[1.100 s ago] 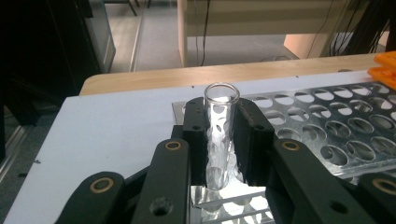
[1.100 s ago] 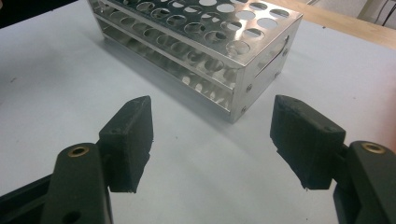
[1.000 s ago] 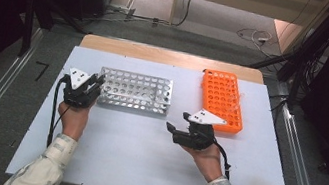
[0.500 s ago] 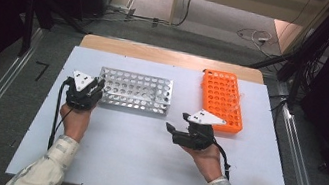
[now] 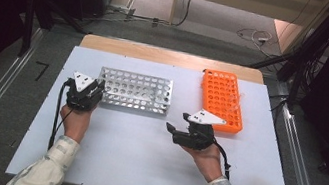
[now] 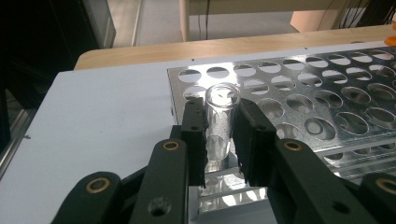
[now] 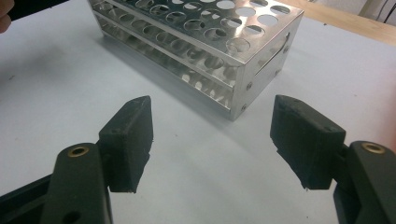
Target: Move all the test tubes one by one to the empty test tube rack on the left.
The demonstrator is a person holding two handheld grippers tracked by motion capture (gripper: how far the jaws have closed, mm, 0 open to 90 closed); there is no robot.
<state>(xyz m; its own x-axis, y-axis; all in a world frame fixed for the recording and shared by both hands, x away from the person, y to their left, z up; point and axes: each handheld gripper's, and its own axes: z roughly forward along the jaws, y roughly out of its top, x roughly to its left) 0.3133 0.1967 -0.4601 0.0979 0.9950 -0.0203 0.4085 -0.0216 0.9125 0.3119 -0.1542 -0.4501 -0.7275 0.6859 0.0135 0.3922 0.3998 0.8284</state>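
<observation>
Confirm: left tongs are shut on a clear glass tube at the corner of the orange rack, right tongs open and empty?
Not quite. The left tongs are shut on the clear glass tube at the corner of the silver metal rack, not the orange rack; the left gripper view shows it. The right tongs are open and empty, as you said.

High view looks down from above; both gripper views sit close, sharing the steel rack (image 5: pixel 135 90).
</observation>
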